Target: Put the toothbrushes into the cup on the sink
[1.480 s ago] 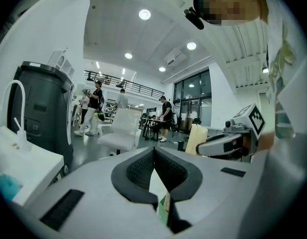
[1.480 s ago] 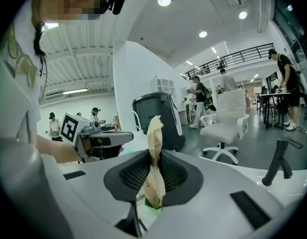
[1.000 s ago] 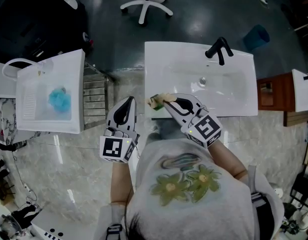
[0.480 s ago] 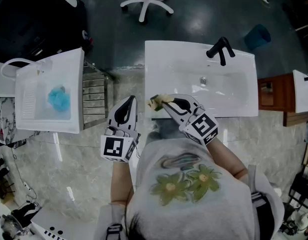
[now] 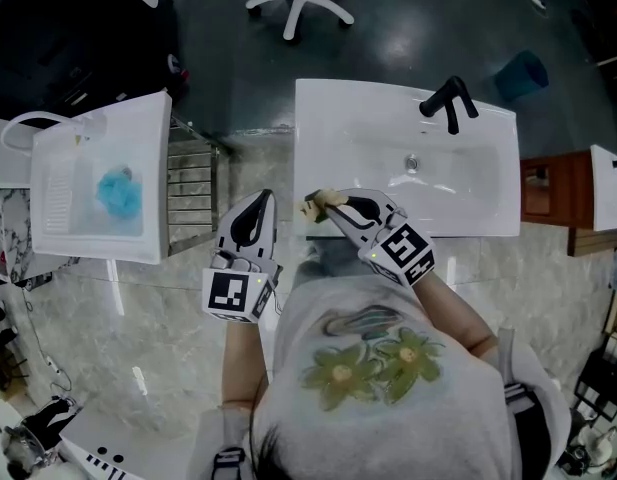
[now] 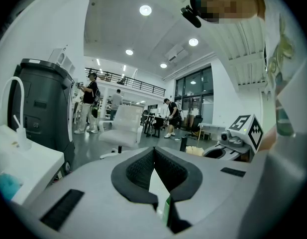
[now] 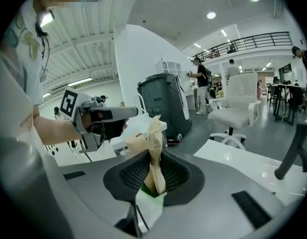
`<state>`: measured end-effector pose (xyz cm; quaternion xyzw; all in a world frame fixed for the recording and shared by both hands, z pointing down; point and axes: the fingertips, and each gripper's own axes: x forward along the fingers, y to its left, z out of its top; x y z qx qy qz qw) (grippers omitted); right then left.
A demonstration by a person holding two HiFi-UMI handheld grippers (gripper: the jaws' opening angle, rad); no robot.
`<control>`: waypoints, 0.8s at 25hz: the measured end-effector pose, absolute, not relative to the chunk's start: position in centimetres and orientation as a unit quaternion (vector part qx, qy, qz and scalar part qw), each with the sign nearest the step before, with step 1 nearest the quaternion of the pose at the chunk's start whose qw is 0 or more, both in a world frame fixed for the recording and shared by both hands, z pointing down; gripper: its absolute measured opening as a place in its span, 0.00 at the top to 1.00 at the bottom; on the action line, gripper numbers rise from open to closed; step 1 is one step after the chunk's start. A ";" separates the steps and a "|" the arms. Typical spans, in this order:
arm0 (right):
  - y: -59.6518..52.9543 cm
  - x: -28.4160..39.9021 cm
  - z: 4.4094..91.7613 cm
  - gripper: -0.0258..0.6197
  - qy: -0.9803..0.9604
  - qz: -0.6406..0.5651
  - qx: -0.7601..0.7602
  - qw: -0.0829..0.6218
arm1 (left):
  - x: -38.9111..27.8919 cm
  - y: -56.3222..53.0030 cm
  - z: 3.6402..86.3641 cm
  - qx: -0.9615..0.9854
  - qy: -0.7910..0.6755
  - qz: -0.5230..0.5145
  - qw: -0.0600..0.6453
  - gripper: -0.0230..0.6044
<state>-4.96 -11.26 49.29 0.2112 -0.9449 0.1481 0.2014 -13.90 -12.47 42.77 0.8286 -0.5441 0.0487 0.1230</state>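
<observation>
wrapped toothbrush [image 7: 154,148] | tan crumpled paper | green lower end | pinched between jaws

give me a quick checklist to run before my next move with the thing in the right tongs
1. Grip: ok, the right tongs are shut on a tan packet.
2. Packet is a toothbrush: cannot tell, only tan wrapping shows.
3. Spare hand free: ok, the left tongs are shut with nothing between them.
4. Cup in sight: not ok, none shows on the sink in any view.
5. Packet at the sink: ok, in the head view it sits over the front left corner.
</observation>
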 end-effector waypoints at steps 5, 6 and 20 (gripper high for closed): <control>-11.4 -5.1 50.3 0.84 -0.942 0.152 0.208 0.214 | -14.0 -12.6 43.1 0.831 -0.539 0.050 0.123 0.93; -11.4 -5.1 50.5 0.84 -0.941 0.154 0.208 0.216 | -14.0 -12.7 43.2 0.831 -0.540 0.051 0.125 0.93; -11.3 -4.8 52.1 0.84 -0.935 0.176 0.212 0.224 | -13.4 -12.6 44.2 0.836 -0.528 0.055 0.137 0.93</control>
